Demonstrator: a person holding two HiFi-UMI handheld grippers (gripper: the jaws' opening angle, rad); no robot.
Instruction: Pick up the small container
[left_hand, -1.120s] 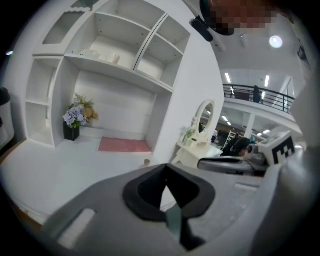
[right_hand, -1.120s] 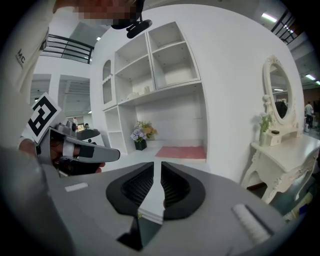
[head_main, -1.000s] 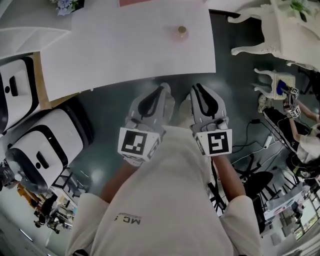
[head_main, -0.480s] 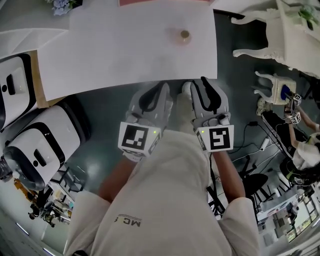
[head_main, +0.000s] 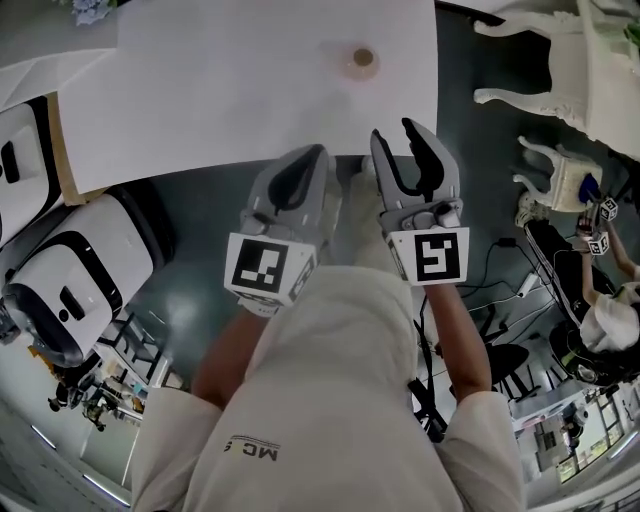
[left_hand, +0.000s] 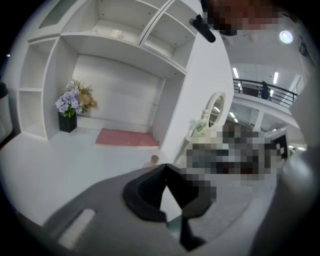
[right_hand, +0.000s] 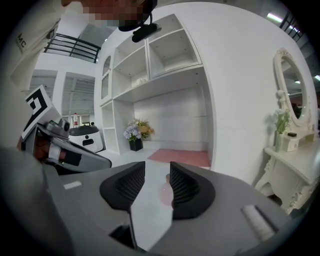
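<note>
Left tool (head_main: 305, 160): nearest the person, jaws brought together with nothing in them; it hangs at the near edge of the surface (head_main: 250, 100), just beside the right one
Right tool (head_main: 398, 138): jaws opening, nothing between the pads; tips just over the near edge, pointed up the surface
Risk, approach: judged the main hazard; the small container (head_main: 362, 60) looks light and stands free on a smooth top, so a jaw arriving off-centre would likely tip it or push it away before the pads close
Risk, opening: if the gap is narrower than the body on arrival, a tip could land on the lid instead of passing beside it
Risk, crowding: the left tool sits close alongside and could clip the right one during the reach
Small container, position: alone out on the open surface, well apart from both tools
Small container, relative to right tool: ahead and a shade to its left from above; in the right gripper view it shows within the gap between the jaws, so the line looks roughly true
Beyond: pink mat (right_hand: 182, 156) and flowers (right_hand: 134, 132) at the back, off the route
</note>
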